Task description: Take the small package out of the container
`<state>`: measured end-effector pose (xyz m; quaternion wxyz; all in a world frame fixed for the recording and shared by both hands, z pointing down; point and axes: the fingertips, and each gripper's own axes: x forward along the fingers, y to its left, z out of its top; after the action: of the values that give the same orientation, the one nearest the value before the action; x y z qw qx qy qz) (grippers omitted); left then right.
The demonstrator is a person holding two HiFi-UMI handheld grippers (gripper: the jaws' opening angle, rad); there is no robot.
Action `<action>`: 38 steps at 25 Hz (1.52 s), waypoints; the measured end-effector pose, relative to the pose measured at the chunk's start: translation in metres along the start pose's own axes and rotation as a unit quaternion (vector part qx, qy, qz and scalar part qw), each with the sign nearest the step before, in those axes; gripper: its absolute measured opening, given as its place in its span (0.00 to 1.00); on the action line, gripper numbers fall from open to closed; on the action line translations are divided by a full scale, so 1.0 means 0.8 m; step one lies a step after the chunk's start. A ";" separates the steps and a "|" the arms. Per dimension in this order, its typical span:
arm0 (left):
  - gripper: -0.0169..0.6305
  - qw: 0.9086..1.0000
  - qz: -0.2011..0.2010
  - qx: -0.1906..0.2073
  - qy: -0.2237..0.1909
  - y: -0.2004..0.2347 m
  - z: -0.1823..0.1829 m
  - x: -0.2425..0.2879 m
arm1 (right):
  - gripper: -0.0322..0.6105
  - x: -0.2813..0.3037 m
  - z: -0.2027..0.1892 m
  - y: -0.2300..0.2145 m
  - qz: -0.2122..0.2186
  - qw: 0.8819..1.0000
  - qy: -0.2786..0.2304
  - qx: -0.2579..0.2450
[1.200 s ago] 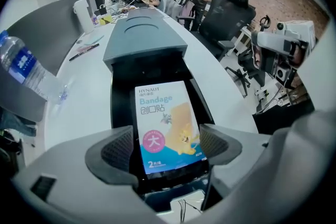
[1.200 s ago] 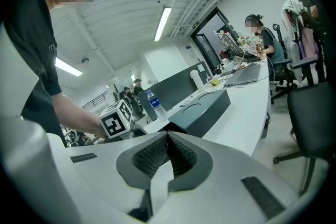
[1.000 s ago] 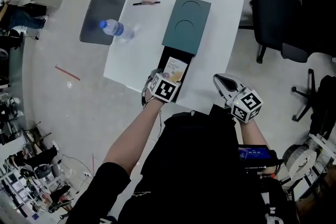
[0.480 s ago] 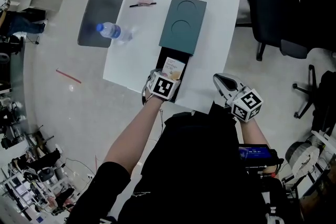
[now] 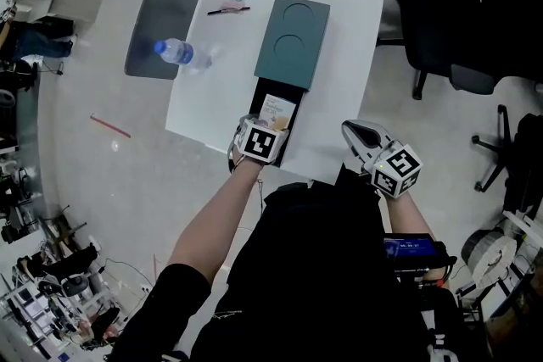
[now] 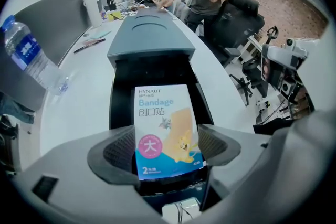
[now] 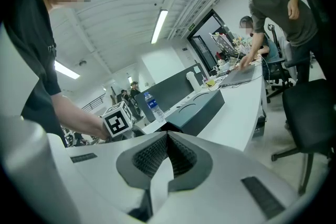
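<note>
— While I read the head view from its left edge, I log a water bottle [image 5: 180,52] standing near the left border of the white table [image 5: 344,55]. Confirm the next item.

— Next item: the container [image 5: 293,28], a teal sleeve with two round recesses on top. It lies lengthwise on the table, well apart from the bottle. Its black tray [image 6: 121,89] stands pulled out toward me.

— Location of the small package [image 6: 164,128]?

— It lies in the pulled-out tray, print side up, marked "Bandage". I see it in both the head view and the left gripper view.

— Left gripper [image 6: 165,149] status?

— Released: the jaws stand wide and are closing. The near end of the package sits between the two pads [image 6: 118,150], and each pad stands right at a side edge of it. I read the package as not yet clamped.

— Right gripper [image 7: 168,139] status?

— Clenched, pad against pad, with nothing between. I see it to the right of the tray, near the table's near right corner, apart from the container.

— Farthest right?

— One black office chair [image 5: 445,21] on the floor beside the table.
</note>
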<state>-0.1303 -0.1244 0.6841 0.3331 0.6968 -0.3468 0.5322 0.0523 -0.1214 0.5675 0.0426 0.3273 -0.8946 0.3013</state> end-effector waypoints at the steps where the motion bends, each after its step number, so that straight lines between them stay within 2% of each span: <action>1: 0.61 1.000 0.000 -0.002 -0.007 0.000 0.001 -0.001 | 0.09 -0.001 0.000 -0.001 -0.001 1.000 0.000 -0.001; 11: 0.60 0.997 -0.010 -0.011 -0.076 0.000 0.020 -0.033 | 0.09 -0.001 0.001 0.012 0.003 1.000 0.001 -0.018; 18: 0.60 0.991 -0.009 -0.018 -0.135 0.004 0.020 -0.058 | 0.09 -0.003 0.000 0.024 -0.001 0.999 0.000 -0.034; 23: 0.60 0.980 -0.014 -0.020 -0.200 0.002 0.017 -0.094 | 0.09 -0.009 0.008 0.048 -0.007 0.999 -0.006 -0.052; 29: 0.60 0.967 -0.019 -0.027 -0.253 -0.004 0.011 -0.122 | 0.09 -0.019 0.008 0.067 -0.012 0.997 -0.006 -0.070; 38: 0.60 0.947 -0.016 -0.067 -0.314 0.001 -0.019 -0.164 | 0.09 -0.021 0.003 0.099 0.001 0.996 0.002 -0.094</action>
<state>-0.1640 -0.0956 0.5598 0.2614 0.8100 -0.4576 0.2571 0.0172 -0.0658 0.5205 0.0744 0.3202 -0.9193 0.2163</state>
